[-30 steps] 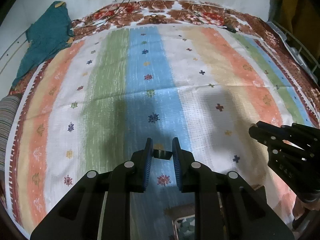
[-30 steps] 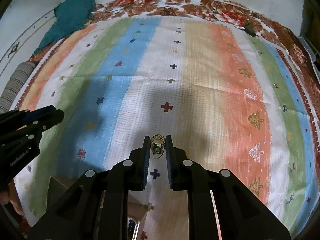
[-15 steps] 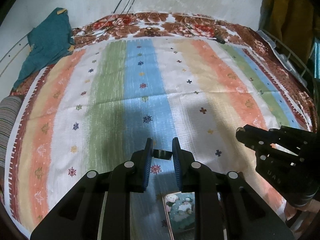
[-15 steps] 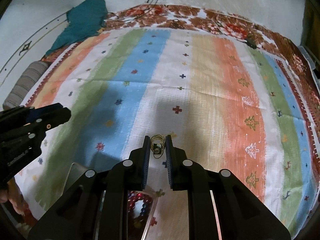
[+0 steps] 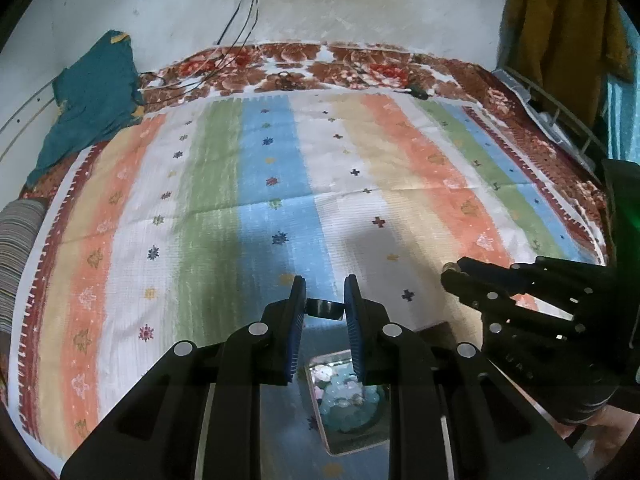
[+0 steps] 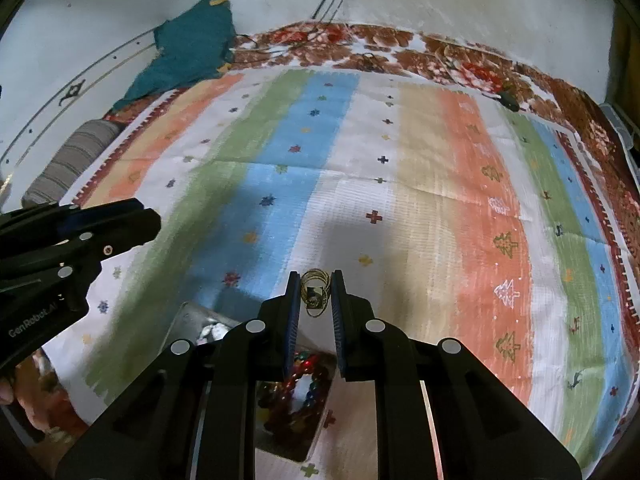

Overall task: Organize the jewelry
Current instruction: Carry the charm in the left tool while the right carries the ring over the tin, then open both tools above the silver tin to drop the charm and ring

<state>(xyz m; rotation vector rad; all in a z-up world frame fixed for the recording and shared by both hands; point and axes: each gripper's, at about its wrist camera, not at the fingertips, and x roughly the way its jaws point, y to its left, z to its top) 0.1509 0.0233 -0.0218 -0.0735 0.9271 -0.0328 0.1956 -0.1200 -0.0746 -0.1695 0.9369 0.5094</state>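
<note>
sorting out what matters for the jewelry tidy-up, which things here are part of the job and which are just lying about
Part of the job:
- left tool, shut on a dark ring
- right tool, shut on gold rings
- tray of pale beads
- tray of red beads

Lying about:
- teal cloth
- striped pillow
- cables

Striped bedsheet covers the bed: orange, green, blue, white and beige bands with small cross and star motifs, over a brown floral spread showing at the far edge. Teal cloth lies crumpled at the far left corner against the white wall, with dark cables hanging down the wall onto the floral spread and a grey striped pillow at the left edge. Mustard-yellow garment hangs at far right above a wire rack.
</note>
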